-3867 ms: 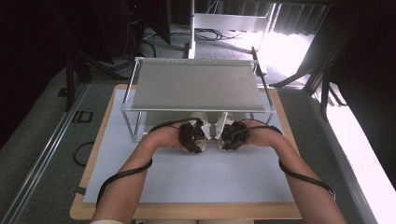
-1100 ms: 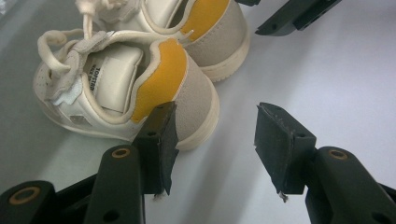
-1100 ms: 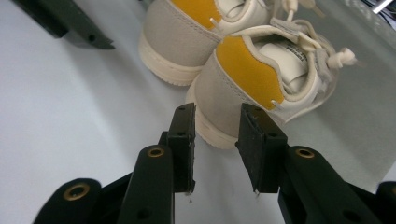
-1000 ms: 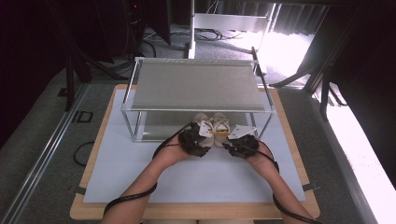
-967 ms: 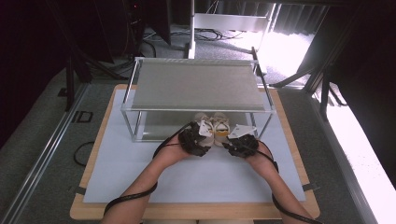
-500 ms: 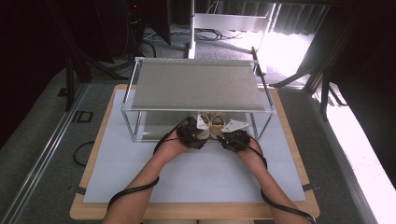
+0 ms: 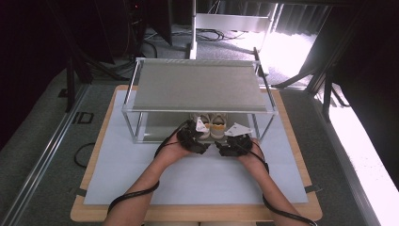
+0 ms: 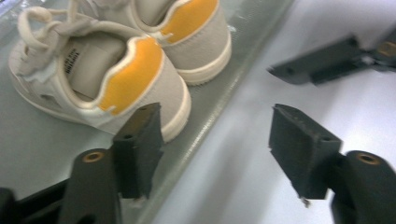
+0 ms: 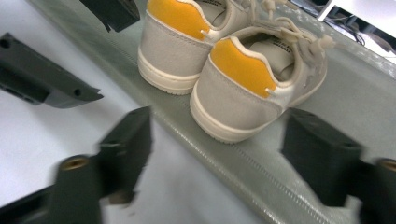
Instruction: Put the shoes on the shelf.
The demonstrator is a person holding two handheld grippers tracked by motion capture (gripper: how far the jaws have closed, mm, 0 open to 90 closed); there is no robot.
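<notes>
Beige shoes point(image 7: 211, 125): pair w/ orange heel tabs, sitting side by side on lower shelf of metal rack point(image 7: 200, 87), heels facing out.
Left claw point(image 8: 215, 140): hanging open, just off nearer heel.
Right claw point(image 9: 217, 156): gaping wide, not gripping anything.
Table point(image 7: 197, 176): carrying rack.

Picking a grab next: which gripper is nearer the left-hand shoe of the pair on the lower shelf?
Left. The left gripper is open just behind the left-hand shoe, one finger by its heel. The right gripper faces the other shoe.
</notes>
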